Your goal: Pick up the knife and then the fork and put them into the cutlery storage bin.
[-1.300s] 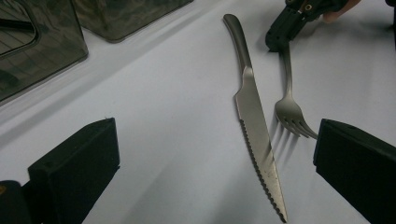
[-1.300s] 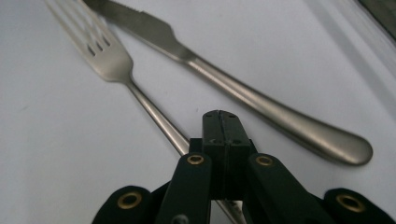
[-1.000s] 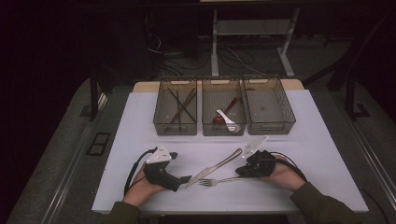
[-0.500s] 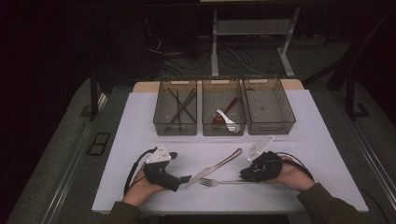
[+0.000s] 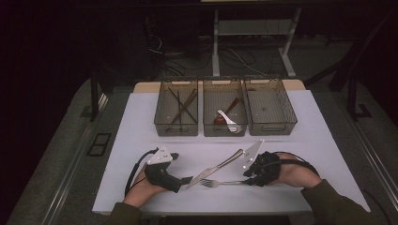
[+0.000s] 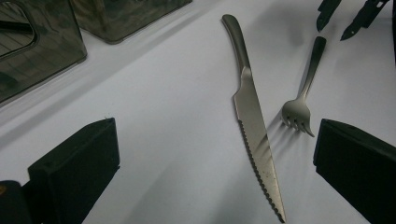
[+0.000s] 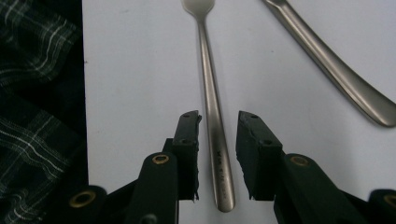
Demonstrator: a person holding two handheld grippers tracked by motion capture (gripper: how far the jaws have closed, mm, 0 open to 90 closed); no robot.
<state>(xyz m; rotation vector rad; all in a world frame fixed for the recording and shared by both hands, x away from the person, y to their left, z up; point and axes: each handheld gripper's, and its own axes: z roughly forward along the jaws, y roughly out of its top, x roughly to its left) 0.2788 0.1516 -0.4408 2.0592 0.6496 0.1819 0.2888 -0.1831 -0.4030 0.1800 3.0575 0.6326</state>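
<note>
Straddling the fork (image 7: 212,93) handle, the right claw (image 7: 217,140) has just been opening, pads off it; fork and knife (image 5: 216,168) lie unsorted before the bins (image 5: 271,125); left claw (image 6: 205,163) gapes.

Both forearms are brought in from the near table edge in the high view, one gripper held per hand. The left gripper (image 5: 187,179) is held low, approx. level, pointed twd. the right one; its jaws are spread wide apart. The right gripper (image 5: 246,177) is pointed back twd. the left. Its jaws have just been opening and are parted slightly, pads prob. clear of any contact.
</note>
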